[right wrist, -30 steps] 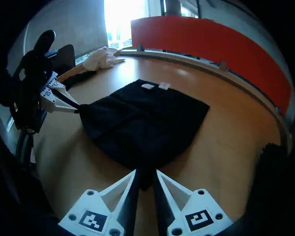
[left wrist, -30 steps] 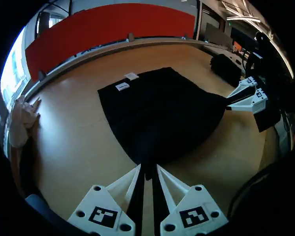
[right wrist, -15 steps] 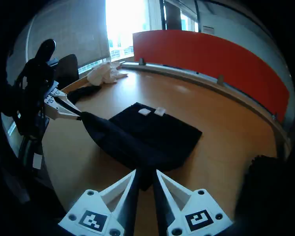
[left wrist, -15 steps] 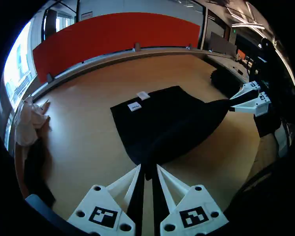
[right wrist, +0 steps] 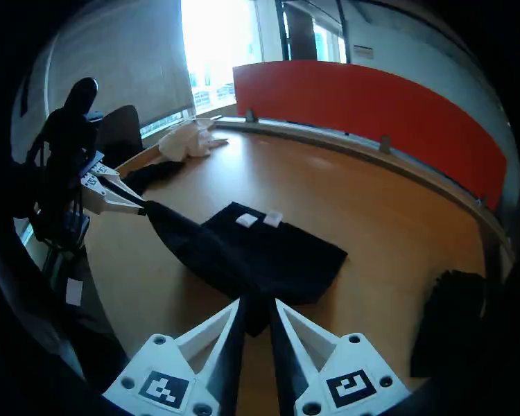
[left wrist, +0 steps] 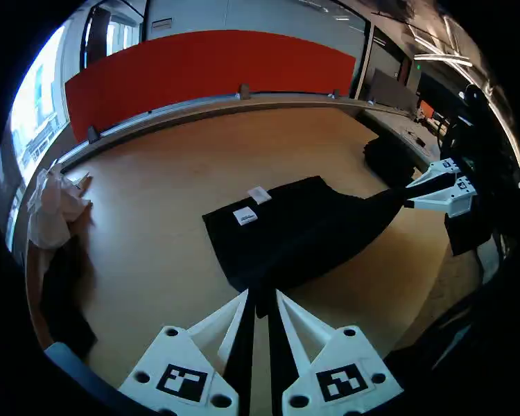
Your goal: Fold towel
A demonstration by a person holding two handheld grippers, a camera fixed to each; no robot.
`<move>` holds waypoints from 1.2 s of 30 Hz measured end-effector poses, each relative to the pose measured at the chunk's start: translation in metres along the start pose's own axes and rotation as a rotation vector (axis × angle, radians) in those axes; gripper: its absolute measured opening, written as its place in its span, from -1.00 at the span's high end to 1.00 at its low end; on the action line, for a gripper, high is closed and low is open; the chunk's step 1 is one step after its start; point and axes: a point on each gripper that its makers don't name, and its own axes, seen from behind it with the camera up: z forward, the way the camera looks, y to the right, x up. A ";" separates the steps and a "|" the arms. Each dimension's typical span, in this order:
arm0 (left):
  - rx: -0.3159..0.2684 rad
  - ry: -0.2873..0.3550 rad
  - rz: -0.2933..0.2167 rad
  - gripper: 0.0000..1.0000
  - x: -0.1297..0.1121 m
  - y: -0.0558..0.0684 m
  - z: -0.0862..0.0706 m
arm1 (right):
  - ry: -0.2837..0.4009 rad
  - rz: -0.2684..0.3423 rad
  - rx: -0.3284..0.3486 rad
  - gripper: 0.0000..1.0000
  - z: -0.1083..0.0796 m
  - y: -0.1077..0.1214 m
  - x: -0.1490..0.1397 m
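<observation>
The left gripper [left wrist: 260, 299] and right gripper [right wrist: 258, 306] each pinch a corner of the towel [left wrist: 295, 232] between narrow fingers, raised above the counter [left wrist: 156, 173]. A white cloth [left wrist: 52, 208] lies well apart.

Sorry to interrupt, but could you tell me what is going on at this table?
A person is folding a black towel with two handheld grippers. The left gripper and the right gripper each pinch a near corner, holding that edge above the wooden table. The far end, with two white labels, lies flat on the table. The fold is not yet laid over.
</observation>
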 end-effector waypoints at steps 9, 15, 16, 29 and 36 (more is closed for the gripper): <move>-0.011 -0.001 0.005 0.76 0.005 0.005 -0.014 | -0.012 -0.012 0.020 0.56 -0.015 -0.008 0.005; -0.024 0.001 0.006 0.76 0.007 0.009 -0.017 | -0.016 -0.006 0.019 0.56 -0.018 -0.007 0.006; -0.023 0.001 0.008 0.76 0.007 0.009 -0.016 | -0.018 -0.006 0.019 0.56 -0.018 -0.007 0.006; -0.021 0.002 -0.002 0.76 0.013 0.000 0.008 | -0.076 -0.003 0.030 0.56 -0.002 0.005 0.002; -0.014 -0.001 0.003 0.76 0.021 -0.013 0.037 | -0.102 0.005 0.028 0.56 0.021 0.024 0.004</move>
